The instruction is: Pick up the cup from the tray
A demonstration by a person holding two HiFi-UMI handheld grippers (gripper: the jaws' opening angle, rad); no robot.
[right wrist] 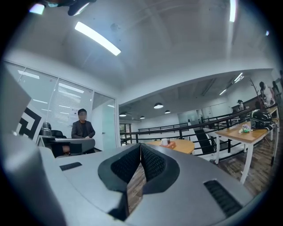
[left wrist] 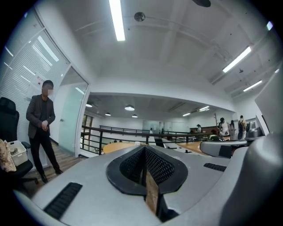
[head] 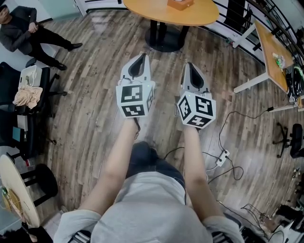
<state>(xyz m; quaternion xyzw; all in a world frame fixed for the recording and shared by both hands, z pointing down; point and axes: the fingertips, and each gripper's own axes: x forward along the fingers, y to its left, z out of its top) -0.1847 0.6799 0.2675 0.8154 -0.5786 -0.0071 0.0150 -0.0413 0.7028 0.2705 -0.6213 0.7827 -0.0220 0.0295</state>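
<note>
Hidden: tray [head: 180, 4] was cut off at head view's top edge; cup [right wrist: 165, 141] showed only small, on it, on round table [head: 171, 14] | Pose: left gripper [head: 140, 59], right gripper [head: 191, 67] pointed level, side by side, well short of table | Tongs: both clenched, empty

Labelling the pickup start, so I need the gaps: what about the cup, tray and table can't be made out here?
- Right gripper view: cup and tray too small to show the cup's handle or contents.
- Head view: tray cut by the top edge; cup out of frame.
- Left gripper view: table mostly hidden behind the left gripper.
</note>
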